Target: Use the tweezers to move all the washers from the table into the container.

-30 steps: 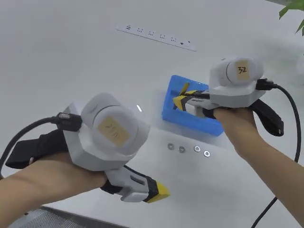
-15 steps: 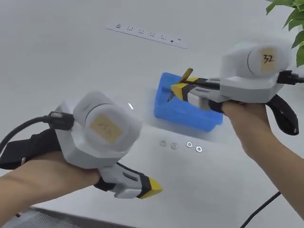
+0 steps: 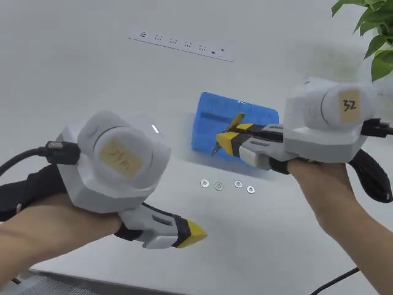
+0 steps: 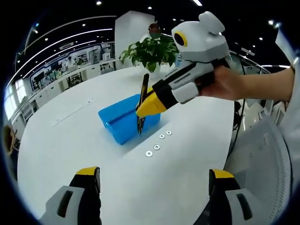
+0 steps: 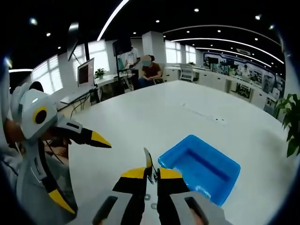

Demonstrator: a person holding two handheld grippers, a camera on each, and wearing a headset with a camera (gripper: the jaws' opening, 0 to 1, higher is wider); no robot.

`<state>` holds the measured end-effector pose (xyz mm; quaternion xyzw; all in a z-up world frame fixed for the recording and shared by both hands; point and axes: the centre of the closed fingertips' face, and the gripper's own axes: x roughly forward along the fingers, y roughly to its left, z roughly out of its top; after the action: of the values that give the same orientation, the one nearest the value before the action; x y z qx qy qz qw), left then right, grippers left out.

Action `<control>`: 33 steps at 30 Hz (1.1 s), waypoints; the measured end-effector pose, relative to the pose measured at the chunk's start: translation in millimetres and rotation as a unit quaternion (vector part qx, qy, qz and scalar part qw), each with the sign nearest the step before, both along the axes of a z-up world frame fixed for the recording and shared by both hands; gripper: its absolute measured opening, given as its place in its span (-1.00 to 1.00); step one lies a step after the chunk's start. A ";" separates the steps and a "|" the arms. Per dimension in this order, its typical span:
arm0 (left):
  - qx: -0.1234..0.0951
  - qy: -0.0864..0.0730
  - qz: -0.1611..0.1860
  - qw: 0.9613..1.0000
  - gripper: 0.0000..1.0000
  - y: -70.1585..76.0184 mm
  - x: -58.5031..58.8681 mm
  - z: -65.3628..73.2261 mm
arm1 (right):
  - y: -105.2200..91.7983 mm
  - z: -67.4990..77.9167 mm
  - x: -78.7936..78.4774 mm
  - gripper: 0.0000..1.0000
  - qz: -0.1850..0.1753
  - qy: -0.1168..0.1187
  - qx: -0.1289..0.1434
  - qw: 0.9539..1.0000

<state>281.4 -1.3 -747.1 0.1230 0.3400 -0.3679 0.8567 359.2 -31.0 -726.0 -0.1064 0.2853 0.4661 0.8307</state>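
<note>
1. Washers (image 3: 219, 186): four in a short row on the table (image 3: 92, 74), just near of the blue container (image 3: 212, 117).
2. My right gripper (image 3: 224, 140) pinches the tweezers (image 3: 236, 121); their tips hang by the container's near wall, apart from the washers.
3. My left gripper (image 3: 190, 232): fingers spread, empty.
4. Judgement: light, stiff, flat, slick. Grip across the band, one tip through the hole.

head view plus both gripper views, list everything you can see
table: 1, white, workbench
container: 1, blue, mid table
washers: 4, silver, row on table on the container's near side
tweezers: 1, dark, tips down by the container
power strip: 1, white, far side of table
plant: 1, green, far right
left gripper: white, yellow tips, open, low left
right gripper: white, yellow tips, shut on tweezers
</note>
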 end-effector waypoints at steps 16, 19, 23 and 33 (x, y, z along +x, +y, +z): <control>0.010 0.003 0.014 1.000 0.98 4.4 2.3 -7.0 | -4.3 -40.9 -12.1 -0.91 0.011 0.034 -0.028 0.999; 0.009 0.004 0.015 1.000 0.98 4.5 1.9 -7.6 | -2.8 -40.7 -13.1 -0.91 0.010 0.036 -0.024 0.999; 0.015 0.005 0.015 1.000 0.98 5.4 0.4 -9.0 | -2.2 -46.1 -13.5 -0.91 0.015 0.033 -0.035 0.999; 0.014 0.006 0.017 1.000 0.98 4.9 -0.1 -10.2 | 0.4 -47.8 -12.5 -0.91 0.016 0.030 -0.036 0.999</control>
<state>281.3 3.6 -757.4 0.1271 0.3527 -0.3496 0.8586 346.7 -30.7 -773.8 -0.1265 0.3249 0.4722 0.8096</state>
